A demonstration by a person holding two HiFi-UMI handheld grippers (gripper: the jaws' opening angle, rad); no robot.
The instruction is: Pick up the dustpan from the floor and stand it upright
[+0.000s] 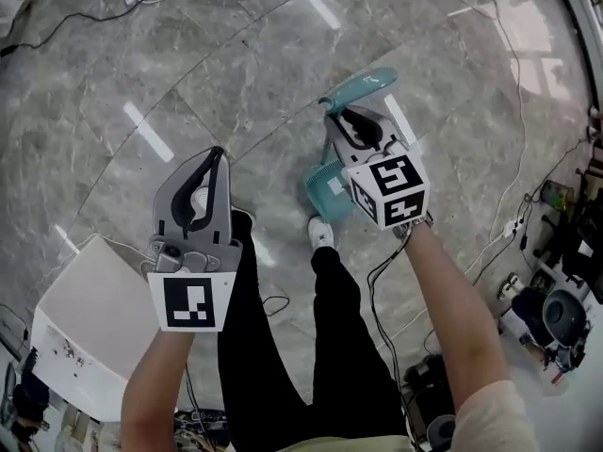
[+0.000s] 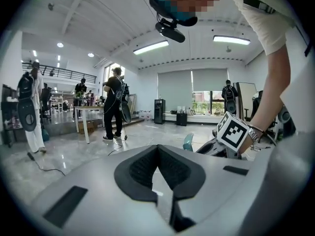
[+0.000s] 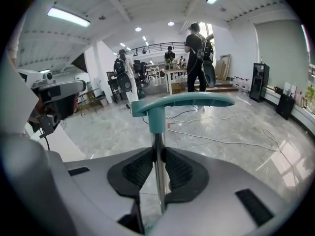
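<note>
Nearest me on the left, my left gripper [image 1: 215,158] hangs with its fingers [image 2: 142,168] closed together on nothing; it has no part in the hold. A little farther and to the right, my right gripper [image 1: 341,119] has its fingers [image 3: 140,168] clamped on the dustpan's [image 1: 325,188] thin metal pole [image 3: 158,181], just below the teal handle [image 3: 182,101]. The pole runs straight up between the pads, and the handle's crossbar sits just beyond the fingertips.

The teal pan [image 1: 325,188] hangs below that gripper, just beside my shoe [image 1: 320,232]. From above I cannot tell whether it touches the floor [image 1: 236,55].

I judge the whole thing light and stiff: hollow tube, moulded plastic pan. The weight sits low in the pan, so a grip this high should let it hang plumb, which suits standing it up. The bare metal looks slick, so it could twist or slide in the pads. I would keep the squeeze firm and rely on the handle's collar [image 3: 156,117] as a stop.

Farther out, loose cables [image 1: 513,111] cross the glossy marble floor, so I would choose a bare patch.
</note>
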